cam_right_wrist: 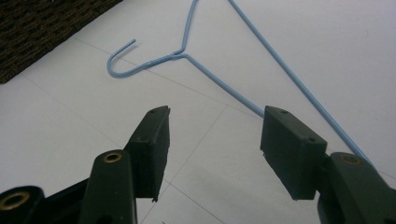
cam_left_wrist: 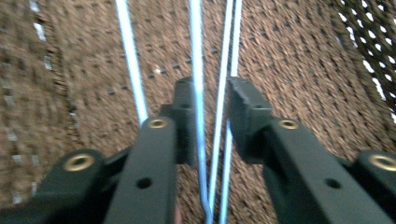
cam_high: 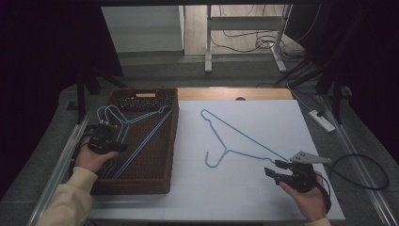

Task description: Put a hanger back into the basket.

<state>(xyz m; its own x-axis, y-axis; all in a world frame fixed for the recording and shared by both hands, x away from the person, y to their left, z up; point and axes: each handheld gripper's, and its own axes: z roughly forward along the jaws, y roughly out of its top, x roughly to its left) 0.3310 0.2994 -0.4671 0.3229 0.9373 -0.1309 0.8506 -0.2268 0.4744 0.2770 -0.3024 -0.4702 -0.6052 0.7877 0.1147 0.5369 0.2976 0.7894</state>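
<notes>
Where carpet surrounds it, a white table [cam_high: 244,188] bears a wicker basket [cam_high: 141,184].

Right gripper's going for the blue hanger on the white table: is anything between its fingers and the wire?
Nothing visible. The right gripper stands open above bare white table, the hanger just ahead, its lower arm passing behind the right finger. The basket sits well left.

Left gripper [cam_high: 110,137] at near left, forearm in from near edge, jaws parted a little, pointing far. Right gripper [cam_high: 277,170] at near right, jaws spread wide, aimed left and far, hand under it.
</notes>
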